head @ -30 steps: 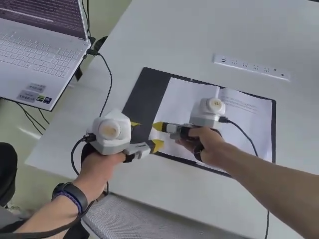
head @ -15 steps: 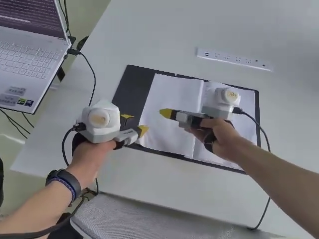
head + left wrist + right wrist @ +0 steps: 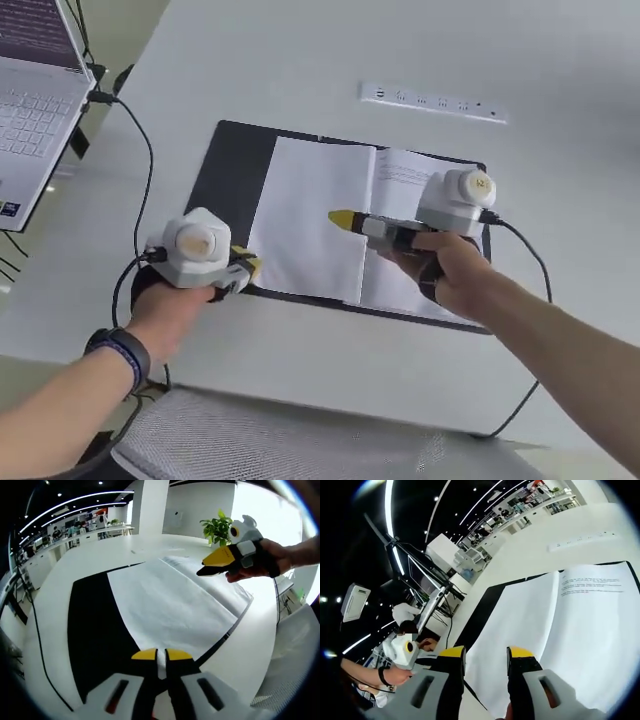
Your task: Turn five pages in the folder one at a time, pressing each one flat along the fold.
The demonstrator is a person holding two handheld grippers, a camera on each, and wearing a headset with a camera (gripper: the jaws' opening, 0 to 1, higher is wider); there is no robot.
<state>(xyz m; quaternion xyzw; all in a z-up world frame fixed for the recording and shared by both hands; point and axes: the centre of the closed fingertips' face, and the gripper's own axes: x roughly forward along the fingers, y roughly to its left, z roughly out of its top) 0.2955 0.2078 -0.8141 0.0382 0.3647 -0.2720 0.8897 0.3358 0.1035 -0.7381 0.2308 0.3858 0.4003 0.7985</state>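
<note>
I read the folder [image 3: 225, 175] as plain black, with no pattern. Its pages [image 3: 310, 215] are white; the right page carries faint grey print lines near the top (one short reddish mark shows among them in the right gripper view). The left gripper [image 3: 247, 266] has a white body, yellow tips and black inner parts. The right gripper [image 3: 340, 219] matches it: white, black, yellow. The table [image 3: 300, 60] is uniform white. The strip [image 3: 432, 103] is white with dark sockets. The cable [image 3: 150, 160] is black. The laptop [image 3: 25, 110] is silver-white with pale keys. My wristband [image 3: 120, 352] is dark, bluish. The plant [image 3: 218, 527] is green.
</note>
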